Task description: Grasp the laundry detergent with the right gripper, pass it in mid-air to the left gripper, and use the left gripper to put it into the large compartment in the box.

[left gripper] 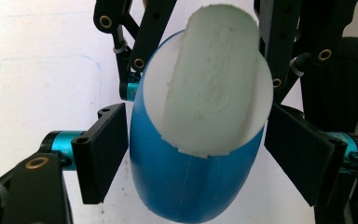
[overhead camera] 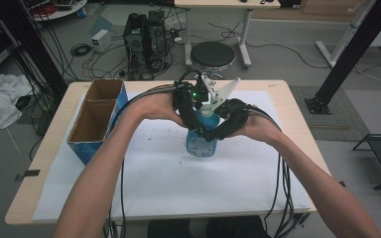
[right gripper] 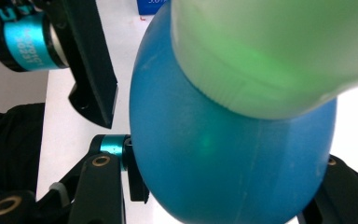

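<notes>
The left gripper (left gripper: 196, 154) has its 2 black jaws spread wide, 1 on each side of a blue bottle (left gripper: 196, 182); both jaw plates stand just off the bottle's sides with a thin gap showing, so it straddles the bottle without clamping it. The bottle's white cap (left gripper: 214, 79) sits in the upper middle of that frame.

In the right gripper view the right gripper (right gripper: 214, 186) reaches in from the bottom of the frame, its jaws largely hidden behind the bottle (right gripper: 223, 154); whether they press on it or how far apart they stand, I cannot tell. The cap (right gripper: 270, 51) at the upper right is tinted green. The left gripper's jaw and teal fitting show at the upper left.

In the high view both grippers, left (overhead camera: 188, 106) and right (overhead camera: 228, 121), meet at the bottle (overhead camera: 201, 141) in the frame's centre, where it stands upright on a white sheet (overhead camera: 168, 183) covering the worktop (overhead camera: 297, 119). A blue cardboard box (overhead camera: 96, 119) with 2 open compartments sits at the worktop's left edge. Beyond the worktop, a black stool (overhead camera: 213, 54) and a computer tower (overhead camera: 146, 37) stand on the floor among cables.
</notes>
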